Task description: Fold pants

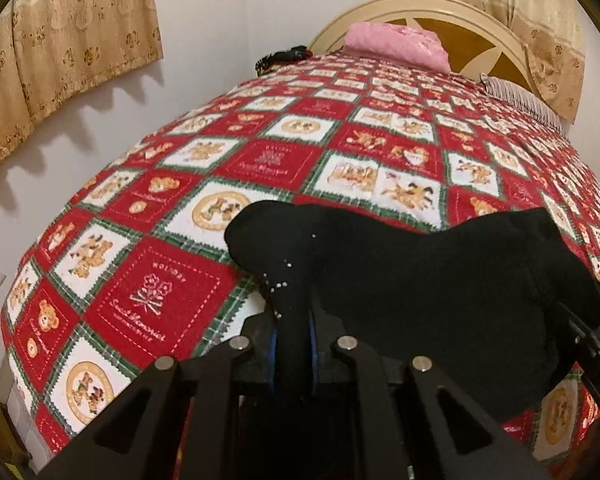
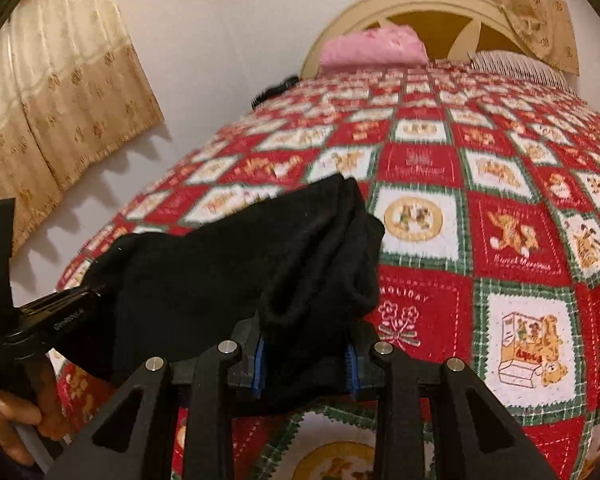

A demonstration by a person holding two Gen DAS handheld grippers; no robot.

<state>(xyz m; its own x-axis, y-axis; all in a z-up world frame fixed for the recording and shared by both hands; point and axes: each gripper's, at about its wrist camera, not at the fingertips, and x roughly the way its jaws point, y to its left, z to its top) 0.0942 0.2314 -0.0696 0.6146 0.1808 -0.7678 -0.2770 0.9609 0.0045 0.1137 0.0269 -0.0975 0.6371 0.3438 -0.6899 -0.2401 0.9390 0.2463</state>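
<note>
The black pants hang bunched between my two grippers, just above the red patchwork quilt. My left gripper is shut on one end of the cloth, a thin fold pinched between its blue pads. At that view's right edge, the right gripper holds the other end. In the right wrist view, my right gripper is shut on a thick bunch of the pants. The left gripper and the hand holding it show at the lower left.
The quilt covers the whole bed. A pink pillow and a striped one lie by the cream headboard. A dark item sits at the bed's far left edge. A white wall and beige curtains run along the left.
</note>
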